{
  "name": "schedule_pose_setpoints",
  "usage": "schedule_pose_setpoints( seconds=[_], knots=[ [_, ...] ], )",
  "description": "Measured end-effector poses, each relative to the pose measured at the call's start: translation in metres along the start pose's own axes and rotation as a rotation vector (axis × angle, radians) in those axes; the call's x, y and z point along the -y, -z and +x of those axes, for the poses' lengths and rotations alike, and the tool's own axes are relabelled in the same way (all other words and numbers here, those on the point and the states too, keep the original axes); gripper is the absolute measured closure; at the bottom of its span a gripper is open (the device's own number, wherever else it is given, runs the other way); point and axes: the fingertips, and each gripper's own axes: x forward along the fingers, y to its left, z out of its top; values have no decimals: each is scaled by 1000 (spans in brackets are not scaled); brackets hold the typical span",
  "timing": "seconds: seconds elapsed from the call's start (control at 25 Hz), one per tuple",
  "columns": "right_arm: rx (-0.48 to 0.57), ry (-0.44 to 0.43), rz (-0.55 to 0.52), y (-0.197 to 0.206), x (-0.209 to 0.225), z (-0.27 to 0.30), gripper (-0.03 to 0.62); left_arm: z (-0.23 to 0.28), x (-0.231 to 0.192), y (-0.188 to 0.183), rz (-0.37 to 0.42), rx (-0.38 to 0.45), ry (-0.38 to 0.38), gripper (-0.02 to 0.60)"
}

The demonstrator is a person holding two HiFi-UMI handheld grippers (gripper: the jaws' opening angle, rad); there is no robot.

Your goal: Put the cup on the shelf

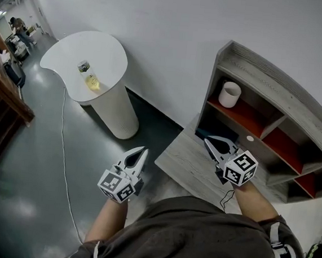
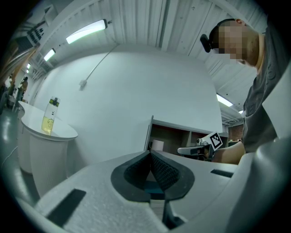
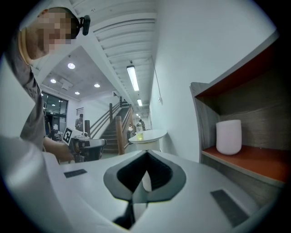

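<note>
Cup (image 1: 230,94) is stood upright on shelf (image 1: 278,86) | left hand-held gripper (image 1: 142,151) is closed, empty | right hand-held gripper (image 1: 207,140) is closed, empty

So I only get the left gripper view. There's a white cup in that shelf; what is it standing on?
Observer: The cup stands upright on a red board, in the shelf's upper left compartment.
Operator: Is the other gripper holding anything?
Observer: No, the right gripper has its jaws together, nothing between them.
Operator: Where is it?
Observer: Over the grey board in front of the shelf.
</note>
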Motion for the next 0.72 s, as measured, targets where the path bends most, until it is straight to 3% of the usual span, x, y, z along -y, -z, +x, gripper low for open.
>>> schedule_pose_setpoints(
  seconds=[0.72],
  knots=[
    [-10,16,-14,1,3,-2,603,-2,1,1,-8,4,1,577]
  ],
)
